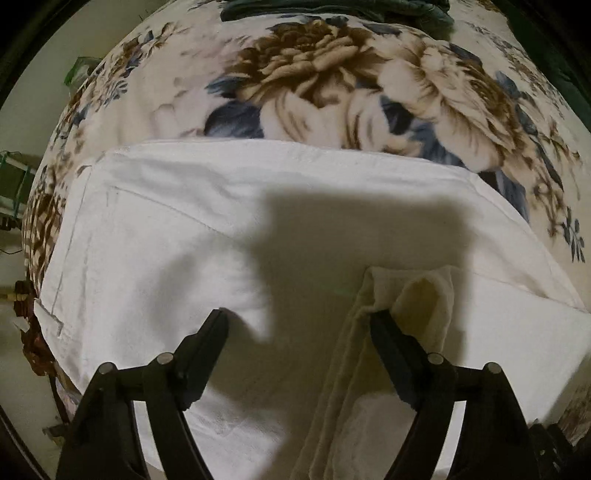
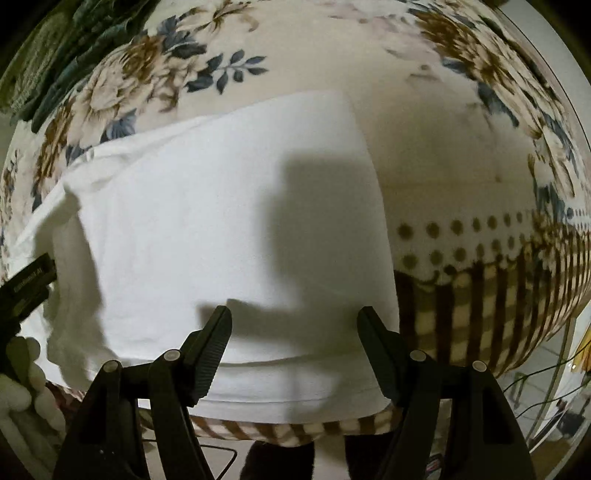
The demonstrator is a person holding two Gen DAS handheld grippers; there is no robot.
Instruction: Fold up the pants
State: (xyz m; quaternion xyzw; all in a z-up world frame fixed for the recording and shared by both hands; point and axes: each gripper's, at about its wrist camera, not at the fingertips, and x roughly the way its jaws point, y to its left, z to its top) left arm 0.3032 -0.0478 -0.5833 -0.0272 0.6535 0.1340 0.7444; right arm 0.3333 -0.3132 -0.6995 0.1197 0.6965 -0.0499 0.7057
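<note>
White pants point(image 1: 192, 229) lie flat on a floral blanket point(image 1: 332, 85); a pocket seam shows at their left end. My left gripper point(image 1: 301, 317) is open just above the pants, and a bunched cream fold of cloth point(image 1: 417, 295) rises by its right finger point(image 1: 391, 350). In the right wrist view the pants point(image 2: 207, 206) lie folded, with their right edge near the blanket's dotted border. My right gripper point(image 2: 293, 314) is open over their near hem, holding nothing. The left gripper's body point(image 2: 26, 291) shows at the left edge.
A dark green quilt point(image 1: 332, 9) lies at the blanket's far edge and also shows in the right wrist view point(image 2: 74, 48). The blanket's striped border point(image 2: 480, 317) hangs over the bed's near edge. Floor and cables point(image 2: 546, 398) lie to the right. A green-framed object point(image 1: 14, 184) stands left.
</note>
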